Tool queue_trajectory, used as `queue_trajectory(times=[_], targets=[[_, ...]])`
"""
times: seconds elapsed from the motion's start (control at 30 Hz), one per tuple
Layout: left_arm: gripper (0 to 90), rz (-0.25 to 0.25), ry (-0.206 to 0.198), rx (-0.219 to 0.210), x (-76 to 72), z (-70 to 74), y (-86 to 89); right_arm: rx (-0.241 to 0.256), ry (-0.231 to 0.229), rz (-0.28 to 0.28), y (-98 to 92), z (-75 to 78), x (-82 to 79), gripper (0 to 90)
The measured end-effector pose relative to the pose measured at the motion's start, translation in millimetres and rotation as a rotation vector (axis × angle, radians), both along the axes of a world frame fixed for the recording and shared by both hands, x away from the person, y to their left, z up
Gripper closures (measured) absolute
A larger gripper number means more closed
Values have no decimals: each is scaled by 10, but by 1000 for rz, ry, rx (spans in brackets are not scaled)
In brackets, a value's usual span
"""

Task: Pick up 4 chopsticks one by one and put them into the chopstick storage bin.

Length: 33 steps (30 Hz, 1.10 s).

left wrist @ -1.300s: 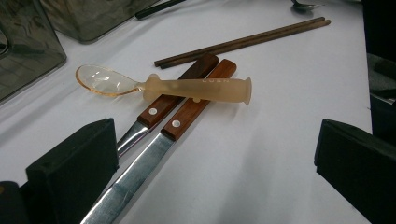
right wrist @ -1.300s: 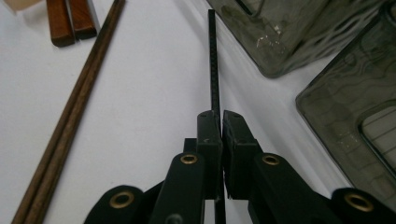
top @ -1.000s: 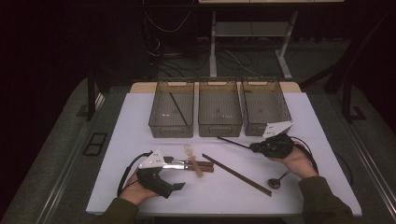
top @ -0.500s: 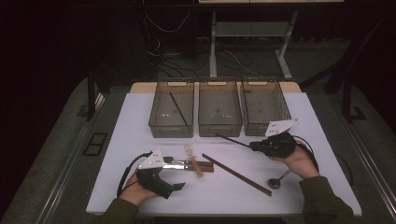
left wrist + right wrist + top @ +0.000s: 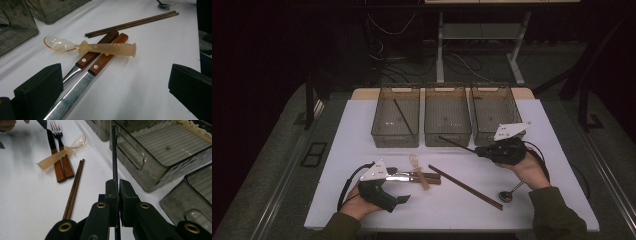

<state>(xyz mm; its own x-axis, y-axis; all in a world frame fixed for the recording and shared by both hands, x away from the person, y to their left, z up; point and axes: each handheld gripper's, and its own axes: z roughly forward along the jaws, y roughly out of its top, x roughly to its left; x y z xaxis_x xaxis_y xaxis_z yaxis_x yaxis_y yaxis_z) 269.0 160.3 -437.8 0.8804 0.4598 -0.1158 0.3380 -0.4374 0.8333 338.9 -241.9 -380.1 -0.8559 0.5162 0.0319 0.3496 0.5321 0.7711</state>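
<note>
My right gripper [image 5: 484, 150] [image 5: 118, 185] is shut on one end of a thin black chopstick [image 5: 457, 144] [image 5: 114, 155], which points at the front of the middle bin [image 5: 447, 136]. The left gripper [image 5: 392, 176] [image 5: 112, 95] rests on the table, open, its jaws on either side of the blades of a wooden-handled knife [image 5: 100, 62] and fork [image 5: 57, 132]. A translucent plastic spoon [image 5: 418, 169] [image 5: 107, 47] lies across their handles. A pair of brown chopsticks [image 5: 464, 186] [image 5: 132, 23] [image 5: 73, 190] lies just beyond.
Three smoked plastic bins stand in a row at the back: the left bin [image 5: 395, 139] holds another black chopstick [image 5: 402, 116], and the right bin [image 5: 492, 89] stands behind my right gripper. A metal spoon [image 5: 507, 196] lies by the right forearm.
The right gripper has lifted the black chopstick slightly toward the bins. The left gripper has stayed put.
</note>
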Motion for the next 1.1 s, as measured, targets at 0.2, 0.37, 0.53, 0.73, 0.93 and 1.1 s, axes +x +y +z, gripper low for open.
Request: queue_trajectory(times=[0.2,0.37,0.53,0.73,0.93,1.1], targets=[[0,-1,-5,-1,4,3,4,2,2,-12,110,47,57,863],[0,1,-6,1,4,4,7,-8,8,-28,220,125,118,863],[0,3,-9,2,4,7,8,-8,7,-48,335,213,202,864],[0,-5,-15,2,9,10,9,-18,18,-70,497,300,313,864],[0,2,-13,9,10,12,11,-37,17,-85,682,384,421,864],[0,4,-13,12,12,13,10,-48,16,-102,838,448,524,863]])
